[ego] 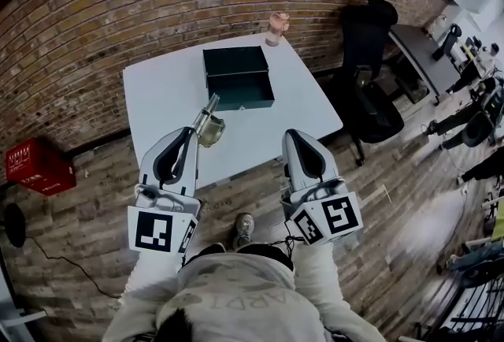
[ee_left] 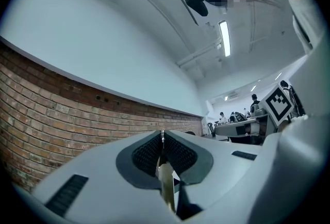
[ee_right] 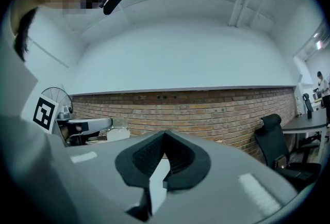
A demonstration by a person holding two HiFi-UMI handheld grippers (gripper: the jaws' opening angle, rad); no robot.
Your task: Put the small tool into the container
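Observation:
A dark green open box sits on the far half of the white table. My left gripper hovers over the table's near edge, shut on a small brass-coloured tool that sticks out past its tips toward the box. In the left gripper view the jaws are pressed together on the thin tool, pointing up at the wall and ceiling. My right gripper hangs near the table's front edge, shut with nothing in it. Its tips meet in the right gripper view.
A pink cup-like thing stands at the table's far edge. A black office chair is right of the table, and a desk lies beyond it. A red crate sits on the floor at left. A brick wall runs behind.

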